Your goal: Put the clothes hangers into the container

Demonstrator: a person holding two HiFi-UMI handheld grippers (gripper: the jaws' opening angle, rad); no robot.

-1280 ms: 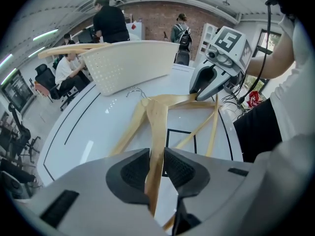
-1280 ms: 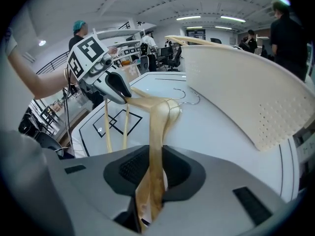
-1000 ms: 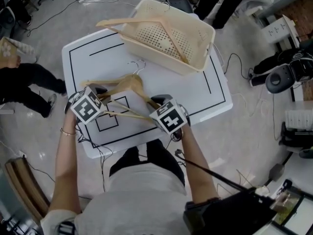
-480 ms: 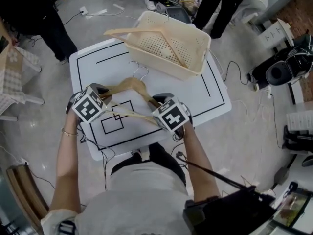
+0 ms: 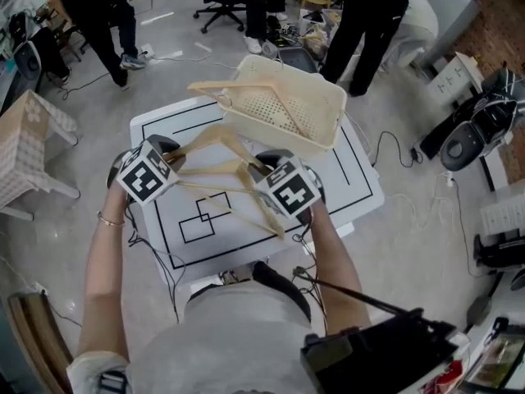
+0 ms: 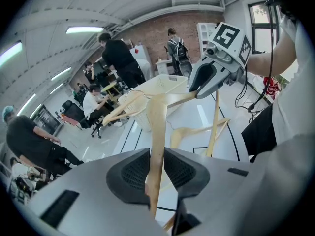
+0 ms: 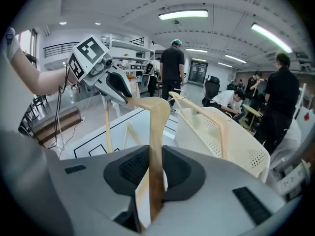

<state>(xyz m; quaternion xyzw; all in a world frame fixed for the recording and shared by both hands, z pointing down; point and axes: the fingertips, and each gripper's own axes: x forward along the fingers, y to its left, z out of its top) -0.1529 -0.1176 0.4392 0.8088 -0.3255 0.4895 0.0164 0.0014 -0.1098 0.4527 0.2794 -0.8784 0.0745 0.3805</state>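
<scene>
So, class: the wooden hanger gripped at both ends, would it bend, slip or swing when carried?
Probably stiff: the hanger spans left claw to right claw without sagging. Likely slippery: smooth wood, pinched only across thin arms, so it might pivot.

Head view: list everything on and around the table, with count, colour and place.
Table: one, white with black lines, centre.
Basket: one, cream, table's far edge.
Basket hanger: one, pale wood, across basket.
Held hanger: one, pale wood, above table.
Lower hanger: one, pale wood, beneath held hanger.
Bystanders: several, dark clothes, floor beyond table.
Left hand-held gripper: one, grey, shut on held hanger.
Right hand-held gripper: one, grey, shut on held hanger.
</scene>
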